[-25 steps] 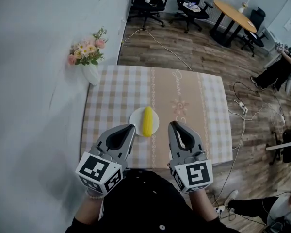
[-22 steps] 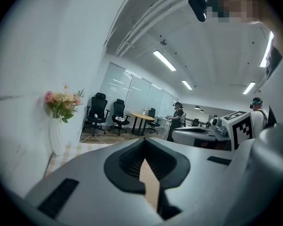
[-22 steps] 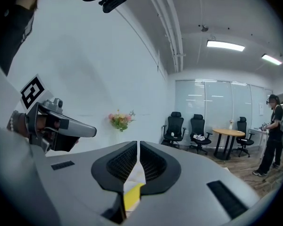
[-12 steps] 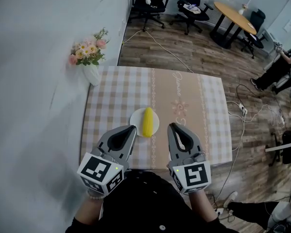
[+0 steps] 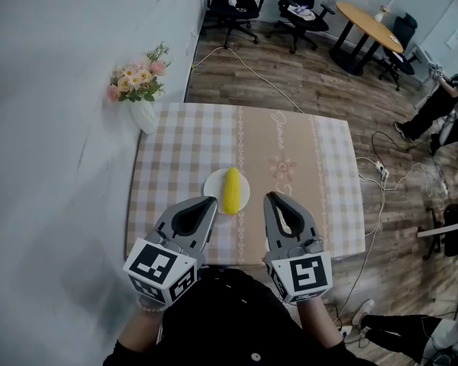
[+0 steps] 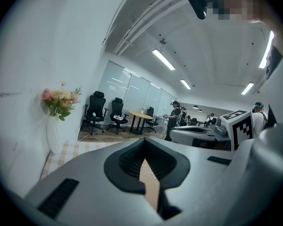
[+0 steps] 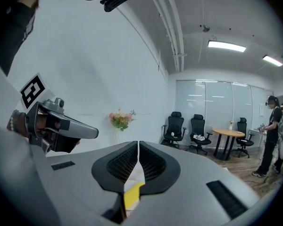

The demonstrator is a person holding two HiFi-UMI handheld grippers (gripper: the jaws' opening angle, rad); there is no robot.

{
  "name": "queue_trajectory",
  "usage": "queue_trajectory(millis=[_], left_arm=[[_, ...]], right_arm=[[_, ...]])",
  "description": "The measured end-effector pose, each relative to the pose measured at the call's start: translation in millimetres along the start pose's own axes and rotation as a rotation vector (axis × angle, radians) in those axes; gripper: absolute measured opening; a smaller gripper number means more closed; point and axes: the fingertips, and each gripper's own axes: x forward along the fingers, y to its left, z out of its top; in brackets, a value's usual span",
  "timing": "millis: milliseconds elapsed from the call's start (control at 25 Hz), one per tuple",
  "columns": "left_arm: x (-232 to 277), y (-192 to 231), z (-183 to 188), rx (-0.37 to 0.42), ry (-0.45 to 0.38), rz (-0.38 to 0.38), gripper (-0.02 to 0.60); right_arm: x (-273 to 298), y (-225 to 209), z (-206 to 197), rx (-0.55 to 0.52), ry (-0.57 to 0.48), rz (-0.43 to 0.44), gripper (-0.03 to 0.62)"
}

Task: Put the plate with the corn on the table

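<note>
Checkered tabletop (image 5: pixel 183 143) already carries the plate (image 5: pixel 212 183) with corn (image 5: pixel 230 190). Left tool (image 5: pixel 211 200) and right tool (image 5: pixel 269 196) are both pinched closed and empty, so I'd say it's done, just back away.

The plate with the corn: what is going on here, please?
A person holds a gripper in each hand over the near edge of the table. The plate with the corn lies on the checked cloth, just ahead of the two tips. The left gripper and the right gripper are both shut and hold nothing.
</note>
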Motion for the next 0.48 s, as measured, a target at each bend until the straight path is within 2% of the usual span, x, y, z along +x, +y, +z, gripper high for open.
queue_trajectory(millis=[480], left_arm=[[6.0, -1.9, -5.6, -0.015, 0.017, -0.004, 0.014]], right_arm=[[1.4, -4.9, -7.4, 0.034, 0.007, -0.007, 0.044]])
